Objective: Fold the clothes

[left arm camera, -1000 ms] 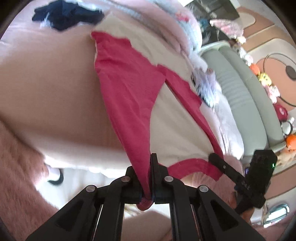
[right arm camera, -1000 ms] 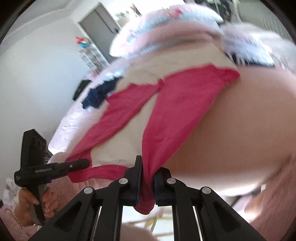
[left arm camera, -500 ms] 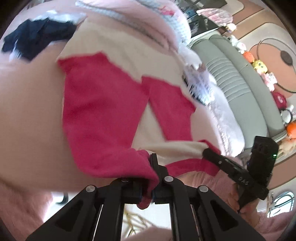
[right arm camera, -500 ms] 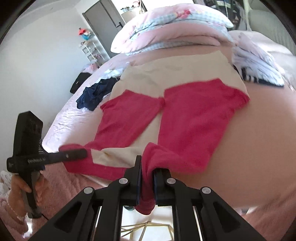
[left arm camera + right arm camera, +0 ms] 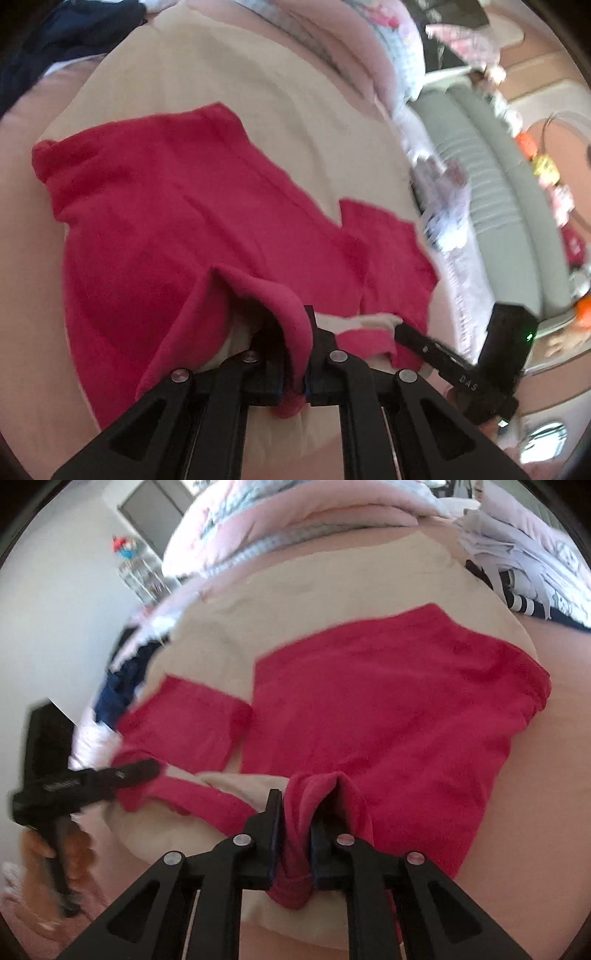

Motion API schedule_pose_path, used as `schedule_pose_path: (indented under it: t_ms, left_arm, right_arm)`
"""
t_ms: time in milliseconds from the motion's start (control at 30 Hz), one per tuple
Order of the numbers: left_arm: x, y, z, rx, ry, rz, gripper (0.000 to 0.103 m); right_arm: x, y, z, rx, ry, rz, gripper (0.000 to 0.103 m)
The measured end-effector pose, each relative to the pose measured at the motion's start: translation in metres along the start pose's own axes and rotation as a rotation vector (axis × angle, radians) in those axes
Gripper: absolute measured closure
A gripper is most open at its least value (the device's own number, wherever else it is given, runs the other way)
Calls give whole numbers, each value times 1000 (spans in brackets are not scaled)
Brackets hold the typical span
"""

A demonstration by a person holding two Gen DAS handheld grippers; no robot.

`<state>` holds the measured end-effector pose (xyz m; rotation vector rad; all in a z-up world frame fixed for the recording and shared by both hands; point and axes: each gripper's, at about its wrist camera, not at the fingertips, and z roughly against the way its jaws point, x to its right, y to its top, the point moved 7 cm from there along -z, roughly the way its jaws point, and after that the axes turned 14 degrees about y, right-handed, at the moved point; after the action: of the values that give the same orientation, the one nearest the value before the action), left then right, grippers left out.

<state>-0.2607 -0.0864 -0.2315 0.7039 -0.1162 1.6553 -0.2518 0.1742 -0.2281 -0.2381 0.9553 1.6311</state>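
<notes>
Both grippers [image 5: 295, 354] [image 5: 295, 834] low, clamped on red garment [image 5: 177, 221].

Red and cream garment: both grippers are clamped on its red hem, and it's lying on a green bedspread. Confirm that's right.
Not quite. Both the left gripper and the right gripper are shut on the red hem of the red and cream garment, but it lies on a pink bedspread, not a green one. The right wrist view shows this.

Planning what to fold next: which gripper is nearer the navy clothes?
Left. The left gripper clamps the red garment on the side where the navy clothes lie. The right gripper clamps it at the far side, across the garment.
</notes>
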Motion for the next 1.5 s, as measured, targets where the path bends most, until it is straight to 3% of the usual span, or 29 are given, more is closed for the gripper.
schedule_pose_path:
  t_ms: [67, 133, 167, 200, 267, 367, 433, 533, 567, 600, 633, 667, 700, 800, 1000, 1167, 1267, 1367, 1433, 1500]
  left_arm:
    - [4, 11, 22, 76, -46, -5, 87]
    - [7, 17, 44, 151, -84, -14, 52]
    - [6, 17, 51, 173, -72, -11, 43]
    - [3, 16, 57, 186, -22, -18, 39]
    - [-2, 10, 64, 194, 86, -55, 39]
    - [-20, -3, 61, 165, 272, -113, 39]
    - [-31, -14, 57, 128, 306, -109, 39]
    - [-39, -31, 50, 84, 296, -110, 40]
    - [-36, -32, 48, 82, 307, -132, 46]
    - [-34, -33, 46, 84, 326, -156, 72]
    - [-31, -33, 44, 85, 345, -180, 82]
    - [-28, -34, 42, 87, 364, -205, 83]
    - [-26, -33, 45, 103, 369, -212, 88]
    - [-14, -27, 64, 161, 369, -242, 91]
    - [8, -14, 85, 242, 397, -360, 93]
    - [21, 30, 80, 305, 373, -403, 92]
    - [-6, 61, 39, 219, 360, -312, 91]
    - [-40, 68, -2, 87, 374, -220, 80]
    - [-51, 62, -12, 61, 371, -208, 79]
    - [-49, 57, 1, 91, 406, -238, 78]
  right_arm:
    - [-4, 11, 19, 61, 71, -25, 77]
    - [-4, 22, 44, 171, 98, -38, 51]
    - [-3, 28, 59, 231, 101, -43, 44]
    - [-1, 28, 64, 235, 76, -32, 39]
    - [4, 29, 74, 242, 28, -9, 39]
    - [14, 9, 61, 104, -99, 49, 39]
    - [15, -3, 51, 34, -115, 54, 39]
    - [7, -15, 34, -34, -148, 113, 39]
    - [5, -17, 30, -46, -167, 141, 40]
    - [2, -18, 25, -57, -187, 168, 54]
    - [0, -17, 22, -60, -181, 181, 75]
    - [-3, -17, 19, -62, -176, 195, 77]
    - [-5, -16, 15, -65, -171, 208, 88]
    - [-12, -10, 21, -28, -172, 239, 93]
    - [-31, 14, 46, 97, -191, 310, 95]
    - [-48, 54, 62, 247, -244, 410, 95]
    - [-28, 80, 40, 234, -273, 411, 94]
    - [20, 76, -4, 98, -260, 283, 89]
    - [52, 66, -26, 27, -214, 160, 86]
    - [53, 65, -9, 52, -184, 88, 75]
